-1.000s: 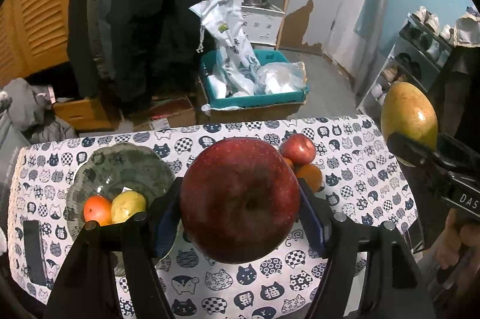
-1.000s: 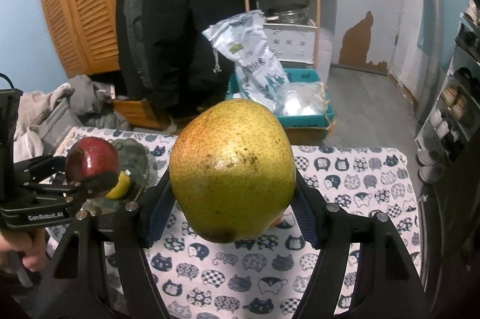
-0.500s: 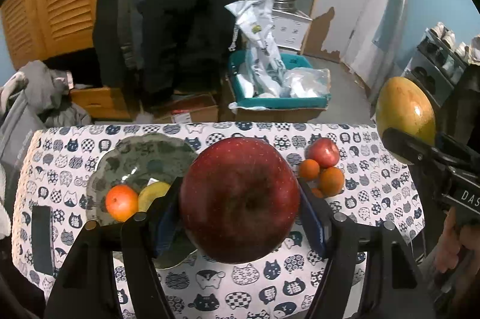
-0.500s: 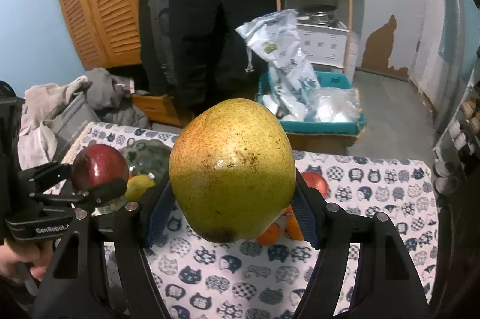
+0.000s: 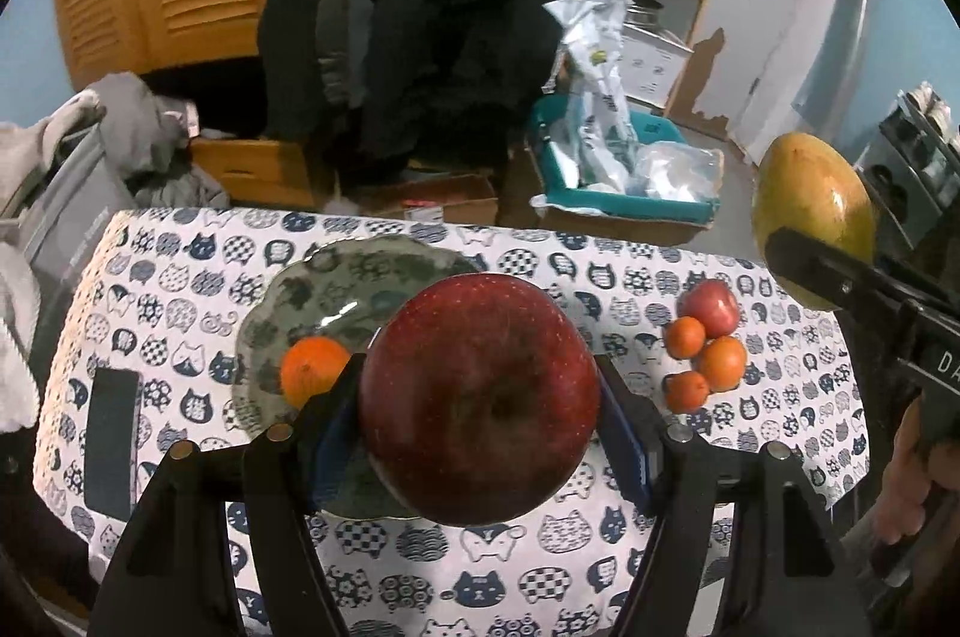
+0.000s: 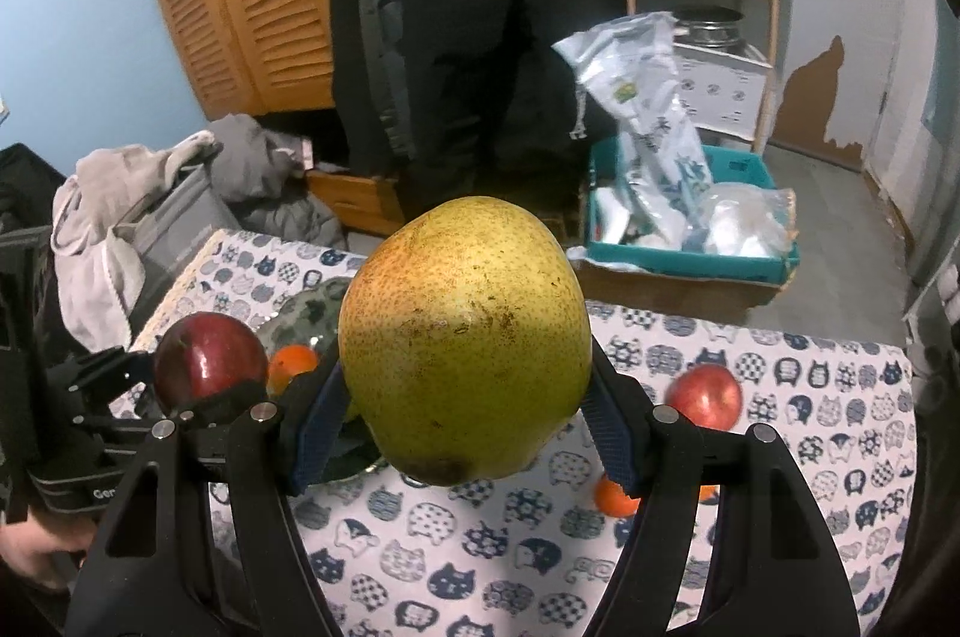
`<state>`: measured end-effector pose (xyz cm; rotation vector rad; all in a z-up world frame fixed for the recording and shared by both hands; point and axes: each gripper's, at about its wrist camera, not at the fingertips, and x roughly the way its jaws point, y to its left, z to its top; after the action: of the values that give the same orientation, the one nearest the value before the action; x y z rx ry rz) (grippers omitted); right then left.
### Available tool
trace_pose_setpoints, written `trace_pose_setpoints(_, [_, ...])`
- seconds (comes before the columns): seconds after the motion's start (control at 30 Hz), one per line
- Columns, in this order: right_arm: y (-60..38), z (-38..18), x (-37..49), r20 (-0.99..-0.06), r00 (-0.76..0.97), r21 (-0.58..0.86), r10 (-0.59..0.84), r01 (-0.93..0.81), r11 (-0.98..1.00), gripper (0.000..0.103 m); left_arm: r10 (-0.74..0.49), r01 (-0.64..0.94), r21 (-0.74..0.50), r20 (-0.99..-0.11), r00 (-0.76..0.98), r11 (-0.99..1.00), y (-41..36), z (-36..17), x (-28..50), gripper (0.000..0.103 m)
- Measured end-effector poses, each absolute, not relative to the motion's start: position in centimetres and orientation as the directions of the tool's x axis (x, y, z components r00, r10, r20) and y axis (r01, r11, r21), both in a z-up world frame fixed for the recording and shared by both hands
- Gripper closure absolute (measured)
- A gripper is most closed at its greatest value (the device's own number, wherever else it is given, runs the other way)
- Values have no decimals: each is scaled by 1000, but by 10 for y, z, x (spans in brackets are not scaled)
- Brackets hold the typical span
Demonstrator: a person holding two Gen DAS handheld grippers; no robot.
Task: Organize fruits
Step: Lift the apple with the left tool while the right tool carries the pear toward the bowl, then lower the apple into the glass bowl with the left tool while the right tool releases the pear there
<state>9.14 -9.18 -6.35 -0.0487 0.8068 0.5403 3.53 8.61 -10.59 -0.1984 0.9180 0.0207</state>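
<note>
left gripper (image 5: pixel 480 409): we've got it pinching the big apple (image 5: pixel 480 409), blue pads tight on both sides. It's up in the air over the near edge of the plate (image 5: pixel 360 277).
right gripper (image 6: pixel 465 337): pinching the pear (image 6: pixel 465 337), pads pressed on its left and right flanks. We're holding it above the cloth (image 6: pixel 480 547), not touching anything.
apple: dark red, fills the middle of the left wrist view. From the right wrist view we see it low on the left, clamped in the other gripper's black fingers.
pear: yellow-green with brown speckles and a dark spot at the bottom. In the left wrist view it's far right, well apart from the apple.
plate: greenish patterned dish on the left half of the table, partly hidden behind the apple.
orange (image 5: pixel 312 373): sits in the plate, on its near left part, just beside the left gripper's finger as we see it.
loose fruit: a small red apple (image 5: pixel 708 307) with three small oranges (image 5: pixel 723 361) bunched up touching each other on the right side of the cloth, well apart from the plate.
cloth: white with cat faces, covers the table.
dark slab (image 5: pixel 111 445): flat black rectangle lying on the cloth, left of the plate. We can't tell what it is.
background: a teal crate (image 5: pixel 624 193) with bags on the floor beyond the table.
</note>
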Motion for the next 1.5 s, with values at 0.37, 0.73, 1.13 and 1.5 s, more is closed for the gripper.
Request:
trace_pose_setpoints(0.37, [-41, -82, 98, -730, 507, 158, 458, -527, 835, 31, -27, -176, -155, -819, 573, 972, 125, -129, 32, 31])
trace_pose_setpoints(0.73, [3, -111, 107, -776, 444, 153, 449, -558, 816, 31, -1, -240, -148, -854, 520, 959, 157, -161, 33, 31])
trace_pose_setpoints(1.13, [28, -150, 115, -830, 381, 142, 408, -564, 814, 31, -40, -293, -179, -905, 424, 939, 176, -208, 40, 31])
trace_pose_setpoints(1.5, [35, -188, 117, -870, 327, 135, 369, -563, 816, 31, -39, -314, -163, -930, 365, 935, 179, -236, 46, 31])
